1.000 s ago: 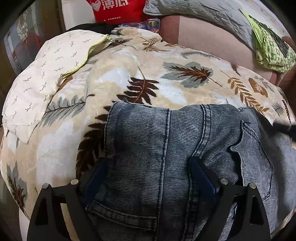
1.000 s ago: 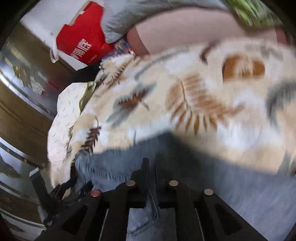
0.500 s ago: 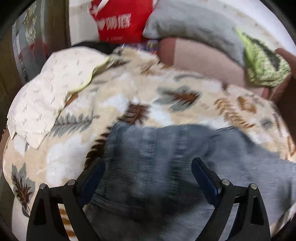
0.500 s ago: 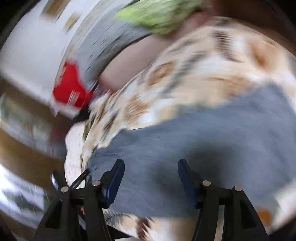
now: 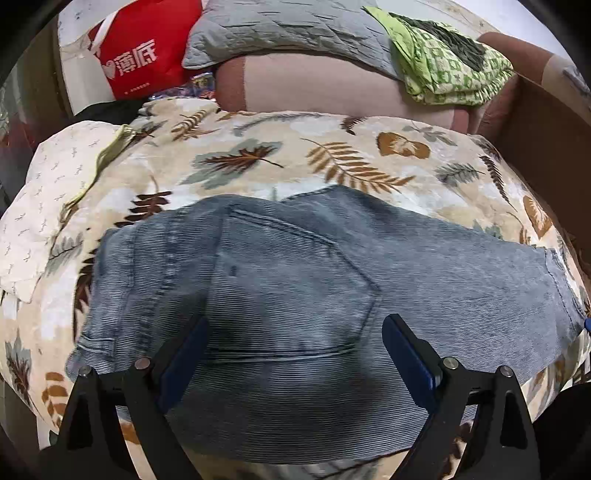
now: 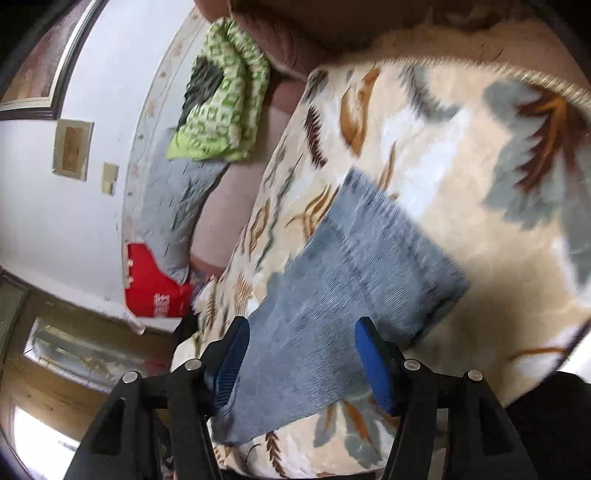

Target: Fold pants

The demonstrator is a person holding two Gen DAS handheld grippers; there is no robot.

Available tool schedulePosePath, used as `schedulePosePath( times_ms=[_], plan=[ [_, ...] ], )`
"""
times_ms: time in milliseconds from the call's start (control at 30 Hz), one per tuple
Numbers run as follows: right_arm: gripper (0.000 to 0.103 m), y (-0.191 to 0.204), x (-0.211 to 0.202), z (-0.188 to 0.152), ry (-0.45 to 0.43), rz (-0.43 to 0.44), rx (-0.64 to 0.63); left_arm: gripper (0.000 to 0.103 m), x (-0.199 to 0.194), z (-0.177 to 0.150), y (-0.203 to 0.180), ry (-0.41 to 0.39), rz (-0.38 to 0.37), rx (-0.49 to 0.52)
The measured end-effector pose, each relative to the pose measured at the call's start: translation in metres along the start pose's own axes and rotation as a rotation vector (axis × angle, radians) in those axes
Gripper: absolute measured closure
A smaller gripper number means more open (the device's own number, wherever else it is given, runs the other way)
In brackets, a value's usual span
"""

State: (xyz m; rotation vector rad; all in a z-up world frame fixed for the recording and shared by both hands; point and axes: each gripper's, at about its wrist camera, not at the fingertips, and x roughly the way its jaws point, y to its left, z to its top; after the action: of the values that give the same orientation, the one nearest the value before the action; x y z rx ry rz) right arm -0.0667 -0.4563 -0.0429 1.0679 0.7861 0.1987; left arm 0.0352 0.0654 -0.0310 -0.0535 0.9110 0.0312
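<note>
Now: Jeans Lie Flat, Both Grippers Empty

Folded once, the jeans [image 5: 295, 280] are spread on the leaf-print blanket [image 5: 332, 155], their long axis running left to right across the left wrist frame. The left gripper [image 5: 295, 350] is held wide above the pocket, gripping nothing. The right gripper [image 6: 301, 354] is likewise parted and empty above the hem end [image 6: 388, 251], probably the nearer end to lift.

The pants [image 5: 295, 288] lie on a blanket [image 5: 258, 162]. Behind the blanket sits a cushion [image 5: 317, 88], with a pillow [image 5: 280, 29] and a folded cloth [image 5: 447, 70] on it. A bag [image 5: 140, 55] stands left of the pillow.
</note>
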Motion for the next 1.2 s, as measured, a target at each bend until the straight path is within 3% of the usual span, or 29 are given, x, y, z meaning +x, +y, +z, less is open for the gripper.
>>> schedulePosePath(
  times_ms=[167,367,600,667,700,767,900,933,1000,1200],
  plan=[
    [0.04,-0.019,-0.009,-0.004,0.053,-0.098,0.08,0.009,0.005,0.004,-0.027,0.014,-0.029,0.017],
    [0.04,-0.039,0.005,0.009,0.054,-0.232,0.124,0.009,0.007,0.008,-0.059,0.016,-0.068,0.058],
    [0.039,-0.043,0.011,0.024,0.016,-0.257,0.144,0.009,0.016,0.014,-0.092,0.04,-0.089,0.081],
    [0.048,-0.04,0.012,0.025,0.01,-0.273,0.123,0.009,0.021,0.016,-0.108,0.056,-0.096,0.106],
    [0.07,-0.036,0.011,0.024,0.005,-0.3,0.096,0.009,0.023,0.016,-0.117,0.058,-0.101,0.119],
    [0.072,-0.038,0.014,0.026,0.011,-0.313,0.099,0.009,0.028,0.016,-0.137,0.068,-0.099,0.157],
    [0.065,-0.034,0.012,0.025,0.023,-0.327,0.081,0.009,0.035,0.017,-0.174,0.08,-0.134,0.215],
    [0.052,-0.035,0.01,0.025,0.021,-0.321,0.088,0.009,0.036,0.017,-0.179,0.079,-0.135,0.221],
    [0.04,-0.038,0.004,0.024,0.01,-0.278,0.115,0.009,0.042,0.018,-0.19,0.088,-0.134,0.237],
    [0.039,-0.045,0.004,0.029,-0.001,-0.314,0.125,0.009,0.057,0.019,-0.203,0.099,-0.109,0.25]
  ],
)
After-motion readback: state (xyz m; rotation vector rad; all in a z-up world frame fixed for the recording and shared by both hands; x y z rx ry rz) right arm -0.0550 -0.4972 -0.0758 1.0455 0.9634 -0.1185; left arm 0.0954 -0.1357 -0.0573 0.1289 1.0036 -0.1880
